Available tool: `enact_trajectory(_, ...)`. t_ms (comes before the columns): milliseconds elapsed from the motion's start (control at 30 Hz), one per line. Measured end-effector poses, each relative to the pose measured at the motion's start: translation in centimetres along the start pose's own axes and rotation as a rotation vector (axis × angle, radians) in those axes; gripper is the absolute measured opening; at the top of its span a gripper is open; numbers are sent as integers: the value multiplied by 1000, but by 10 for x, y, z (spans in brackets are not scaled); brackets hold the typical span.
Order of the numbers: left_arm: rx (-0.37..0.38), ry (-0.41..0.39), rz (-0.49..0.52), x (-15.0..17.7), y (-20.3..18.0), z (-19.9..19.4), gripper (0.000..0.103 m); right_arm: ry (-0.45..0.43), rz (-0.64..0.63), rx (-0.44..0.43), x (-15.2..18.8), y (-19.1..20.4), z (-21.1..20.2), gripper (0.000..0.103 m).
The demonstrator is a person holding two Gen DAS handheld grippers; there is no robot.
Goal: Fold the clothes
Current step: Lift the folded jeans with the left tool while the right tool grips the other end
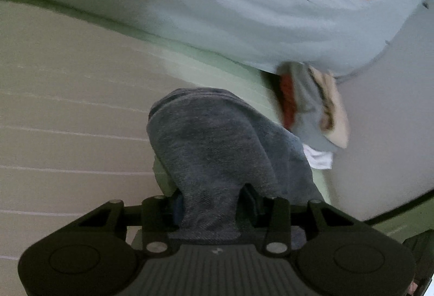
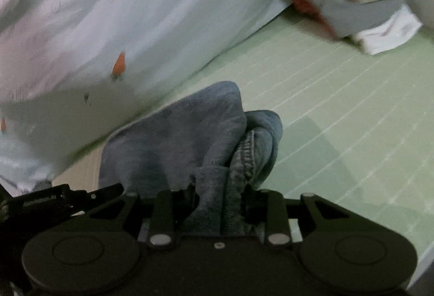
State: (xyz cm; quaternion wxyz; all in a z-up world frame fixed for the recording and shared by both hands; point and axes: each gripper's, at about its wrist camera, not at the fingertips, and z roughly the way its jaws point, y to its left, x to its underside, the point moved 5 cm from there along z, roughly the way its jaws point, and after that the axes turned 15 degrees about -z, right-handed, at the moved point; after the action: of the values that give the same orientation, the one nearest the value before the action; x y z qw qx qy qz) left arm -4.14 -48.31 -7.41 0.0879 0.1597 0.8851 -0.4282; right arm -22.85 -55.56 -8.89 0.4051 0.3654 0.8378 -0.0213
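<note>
both the left gripper and right gripper have their fingers clamped on the blue-grey garment, bunched over the green mat, near the folded stack. pull the edges taut and level before laying down.

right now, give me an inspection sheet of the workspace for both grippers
surface: green mat with pale lines, bare on the right side.
job's things: blue-grey garment, bunched, with a stitched seam showing in the right view; both grippers hold it.
clutter: stack of folded clothes at the far end, beige on top, then grey, with orange and white lower down.
grippers: left gripper shut on the garment; right gripper shut on the garment.
cables: a thin grey cord on the wall near the stack.
surroundings: pale quilt with a carrot print beside the mat; plain wall.
</note>
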Motion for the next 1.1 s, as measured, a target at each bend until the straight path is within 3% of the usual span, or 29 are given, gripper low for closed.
enact_trajectory(167, 50, 12, 73, 20, -56, 26, 44, -88, 24, 31, -14, -46, -33, 30)
enact_trajectory(333, 112, -12, 116, 36, -126, 63, 44, -175, 26, 25, -48, -122, -57, 30)
enact_trajectory(600, 246, -107, 113, 27, -268, 143, 44, -336, -117, 10, -166, -249, -80, 30)
enact_trajectory(833, 335, -192, 180, -17, -374, 193, 44, -486, -239, 44, -293, -315, -90, 30)
enact_trajectory(967, 262, -242, 234, -44, -395, 240, 51, -527, -264, 87, -340, -343, -59, 34)
enact_trajectory(1067, 44, -214, 258, -55, -371, 303, 54, -454, -227, 168, -349, -371, 8, 40)
enact_trajectory(1100, -24, -199, 270, -57, -361, 322, 54, -382, -206, 196, -343, -380, 38, 40)
